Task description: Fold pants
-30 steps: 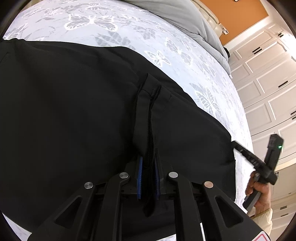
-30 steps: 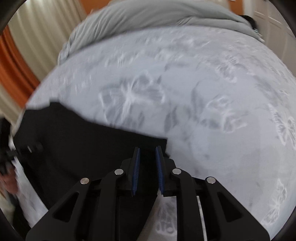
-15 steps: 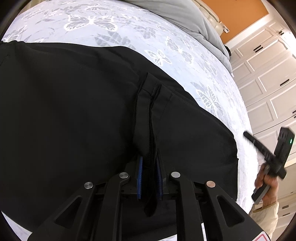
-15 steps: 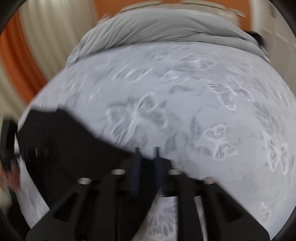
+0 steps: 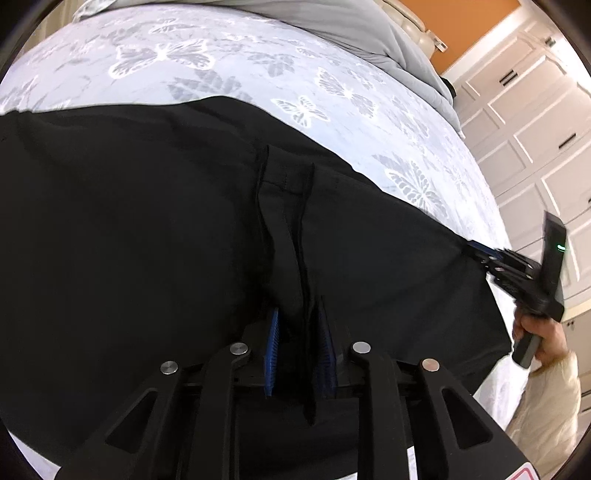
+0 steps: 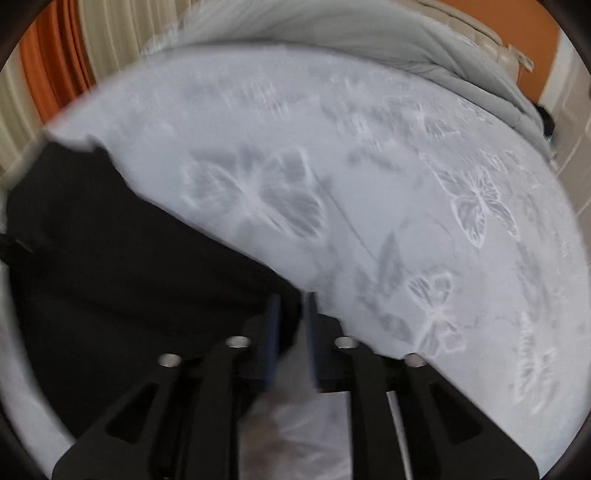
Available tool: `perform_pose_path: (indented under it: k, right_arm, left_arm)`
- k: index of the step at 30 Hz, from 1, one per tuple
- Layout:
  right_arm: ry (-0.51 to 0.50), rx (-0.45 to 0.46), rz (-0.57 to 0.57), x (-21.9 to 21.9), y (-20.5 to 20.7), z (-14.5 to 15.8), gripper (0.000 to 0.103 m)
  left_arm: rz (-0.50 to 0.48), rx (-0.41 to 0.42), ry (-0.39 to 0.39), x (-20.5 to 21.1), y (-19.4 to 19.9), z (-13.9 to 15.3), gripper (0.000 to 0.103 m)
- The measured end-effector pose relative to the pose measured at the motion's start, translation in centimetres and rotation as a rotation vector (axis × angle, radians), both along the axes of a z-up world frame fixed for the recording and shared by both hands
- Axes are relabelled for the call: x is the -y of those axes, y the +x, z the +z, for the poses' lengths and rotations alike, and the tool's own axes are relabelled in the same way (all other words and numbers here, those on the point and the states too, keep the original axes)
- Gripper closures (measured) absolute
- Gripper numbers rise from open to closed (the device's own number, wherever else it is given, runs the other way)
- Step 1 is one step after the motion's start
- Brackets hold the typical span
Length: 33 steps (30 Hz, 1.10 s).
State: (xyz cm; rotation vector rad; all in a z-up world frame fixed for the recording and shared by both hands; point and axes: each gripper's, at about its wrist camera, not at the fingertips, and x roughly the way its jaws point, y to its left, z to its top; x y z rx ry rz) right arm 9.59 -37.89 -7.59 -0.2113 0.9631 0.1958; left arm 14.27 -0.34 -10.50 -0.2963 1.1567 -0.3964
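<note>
Black pants (image 5: pixel 147 229) lie spread across a bed with a pale butterfly-print sheet (image 5: pixel 229 70). My left gripper (image 5: pixel 300 325) is shut on a ridge of the pants' fabric near their near edge. My right gripper (image 6: pixel 291 314) is shut on a corner of the pants (image 6: pixel 129 266). In the left wrist view the right gripper (image 5: pixel 476 249) shows at the far right, pinching the pants' right corner, with the hand holding it below. The right wrist view is motion-blurred.
A grey duvet (image 5: pixel 351 26) is bunched at the head of the bed. White cabinet doors (image 5: pixel 535 129) stand to the right of the bed. Orange and cream curtains (image 6: pixel 48 62) hang at the left in the right wrist view.
The right gripper has moved in to the pants' right corner and now pinches it. The right wrist view has swung, with the pants shifted left. The left gripper keeps its grip.
</note>
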Motion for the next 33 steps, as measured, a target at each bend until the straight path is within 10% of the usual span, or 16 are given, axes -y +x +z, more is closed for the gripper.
perform_pose_path:
  k: [3,6,10,17,20,24,27,29,30,33]
  right_arm:
    - [0.108,0.110,-0.084,1.2,-2.1,3.2,0.065]
    - [0.254,0.027,-0.021,0.3,-5.2,3.0,0.068]
    - [0.158,-0.176,0.005,-1.2,-8.3,-2.4,0.071]
    - [0.516,-0.321,-0.187,1.8,-10.9,-3.1,0.068]
    - [0.511,-0.339,-0.155,0.4,-11.6,-1.8,0.091]
    - [0.452,-0.295,-0.210,1.6,-13.8,-0.4,0.091]
    - [0.513,-0.342,-0.315,3.3,-14.0,-2.6,0.084]
    - [0.533,-0.307,-0.348,3.6,-14.1,-1.2,0.056]
    - [0.538,-0.236,-0.371,3.5,-14.3,-0.1,0.024]
    - [0.481,-0.183,-0.384,2.2,-14.1,0.4,0.018]
  left_arm:
    - [-0.001,0.005,0.014,-0.1,-0.2,0.2,0.082]
    - [0.014,-0.021,-0.019,-0.7,0.1,0.1,0.082]
    - [0.028,-0.030,-0.041,-1.2,0.1,0.3,0.082]
    - [0.013,0.015,-0.060,-0.8,-0.9,2.0,0.081]
    - [0.009,0.013,-0.060,-0.8,-1.3,1.9,0.080]
    - [0.023,-0.005,-0.074,-1.8,-1.4,1.8,0.080]
    - [0.029,-0.035,-0.116,-2.3,-0.8,1.9,0.080]
    - [0.048,-0.020,-0.127,-3.3,-0.9,2.5,0.080]
    - [0.059,-0.011,-0.134,-3.9,-0.9,2.9,0.079]
    - [0.130,0.033,-0.184,-7.5,-1.3,4.8,0.065]
